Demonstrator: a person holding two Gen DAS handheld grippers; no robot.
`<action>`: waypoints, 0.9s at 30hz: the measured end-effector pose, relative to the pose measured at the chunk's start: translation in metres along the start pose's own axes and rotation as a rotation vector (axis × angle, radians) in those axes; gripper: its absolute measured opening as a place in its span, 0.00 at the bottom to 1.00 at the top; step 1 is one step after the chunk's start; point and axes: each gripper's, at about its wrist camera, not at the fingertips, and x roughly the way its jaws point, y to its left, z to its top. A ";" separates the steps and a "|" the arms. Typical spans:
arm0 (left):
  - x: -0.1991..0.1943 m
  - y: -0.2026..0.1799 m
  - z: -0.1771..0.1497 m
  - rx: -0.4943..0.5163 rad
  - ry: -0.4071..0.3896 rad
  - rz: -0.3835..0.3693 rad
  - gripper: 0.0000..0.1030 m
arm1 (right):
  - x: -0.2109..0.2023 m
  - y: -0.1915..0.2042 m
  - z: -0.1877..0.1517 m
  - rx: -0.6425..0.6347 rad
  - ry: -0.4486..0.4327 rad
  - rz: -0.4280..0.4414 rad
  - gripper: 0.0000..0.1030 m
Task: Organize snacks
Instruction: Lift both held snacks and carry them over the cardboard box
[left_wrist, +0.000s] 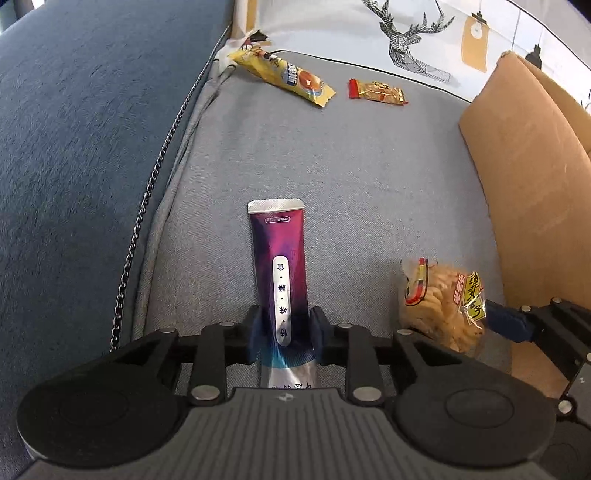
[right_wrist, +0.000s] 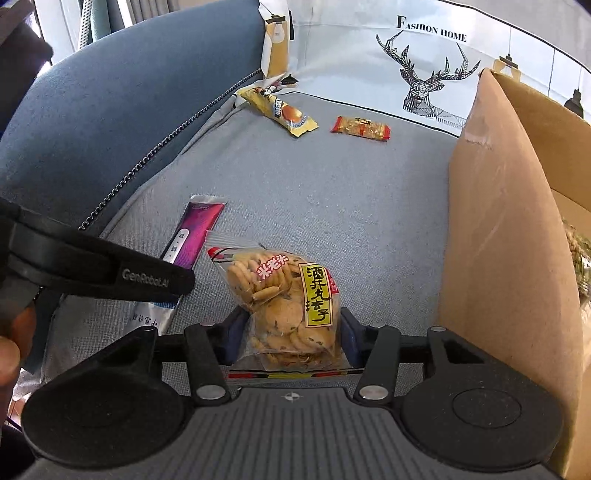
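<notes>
Left gripper (left_wrist: 284, 328): jaws narrow, pads pressed on the lower part of a purple tube-shaped packet (left_wrist: 280, 266) lying on the grey sofa seat (left_wrist: 332, 166). Right gripper (right_wrist: 288, 332): jaws at mid width, clamping a clear bag of round crackers (right_wrist: 280, 295). Cardboard box (right_wrist: 509, 240): just right. Yellow snack packet (right_wrist: 284, 110) and red-ended wrapper (right_wrist: 360, 127): far end of seat, apart.

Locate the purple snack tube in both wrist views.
Left wrist view: the purple foil snack tube stands centre frame, lengthwise between the left tool's pads.
Right wrist view: same tube lies left of centre, partly behind the left tool's black arm.
Shared landmark: the clear bag of round biscuits beside the tube, on the brown cardboard box's side.
</notes>
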 end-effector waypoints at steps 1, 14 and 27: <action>0.000 -0.001 0.000 0.008 -0.005 0.003 0.25 | 0.000 0.000 0.000 0.000 -0.001 0.000 0.52; -0.028 0.012 0.007 -0.109 -0.148 -0.046 0.15 | -0.026 -0.005 0.007 0.040 -0.121 0.003 0.51; -0.085 0.013 0.015 -0.198 -0.447 -0.104 0.15 | -0.104 -0.027 0.024 0.071 -0.450 0.014 0.51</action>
